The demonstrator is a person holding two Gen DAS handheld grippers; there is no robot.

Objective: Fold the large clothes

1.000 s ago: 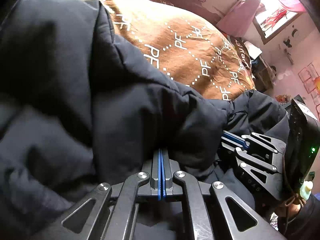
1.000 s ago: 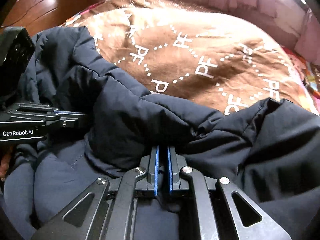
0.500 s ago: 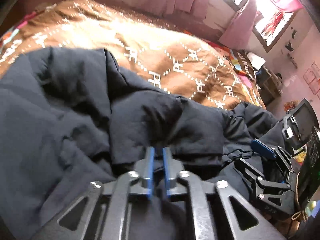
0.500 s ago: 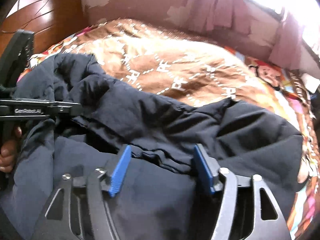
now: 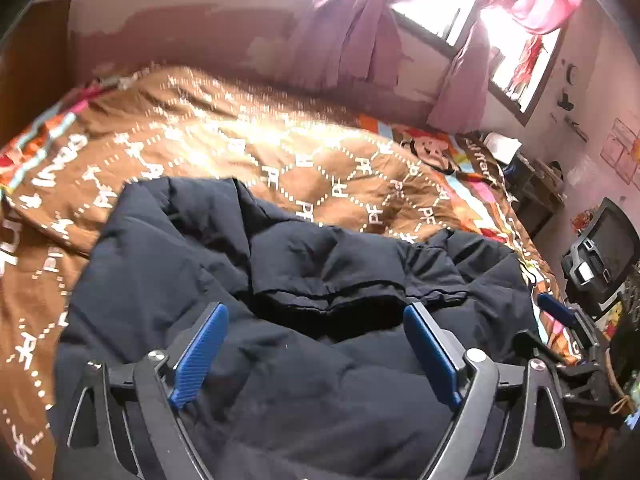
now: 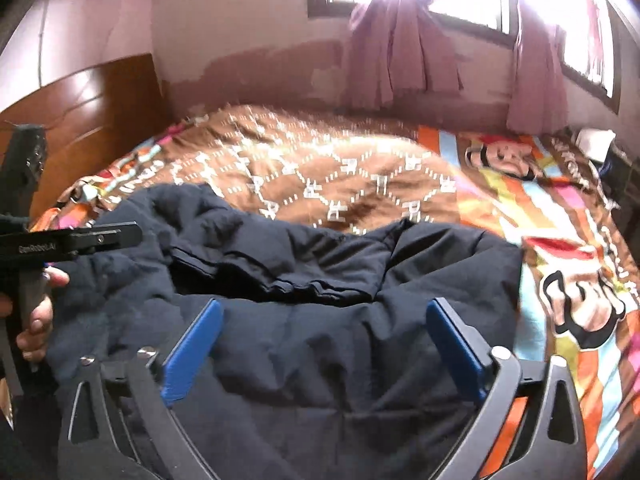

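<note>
A dark navy padded jacket (image 5: 320, 260) lies bunched on the bed, with a folded edge across its middle (image 6: 304, 276). My left gripper (image 5: 316, 316) hovers above the jacket. Its jaws are opening wide, and the blue pads (image 5: 200, 352) touch no cloth. My right gripper (image 6: 324, 308) also stands over the jacket with its jaws opening and nothing pressed between them. In the left wrist view the right gripper's blue pad (image 5: 554, 308) shows at the right edge. In the right wrist view the left gripper (image 6: 80, 240) is at the far left, held by a hand (image 6: 40, 312).
A brown blanket with white lettering (image 5: 280, 152) covers the bed beyond the jacket. A bright cartoon sheet (image 6: 560, 240) lies to the right, and a wooden headboard (image 6: 80, 92) to the left. Pink curtains (image 6: 400, 52) hang at the window. A small television (image 5: 608, 248) stands at the right.
Both grippers were shut on a fold of the jacket and have let it go, opening wide. Both have drawn back and upward, so more of the bed shows.
</note>
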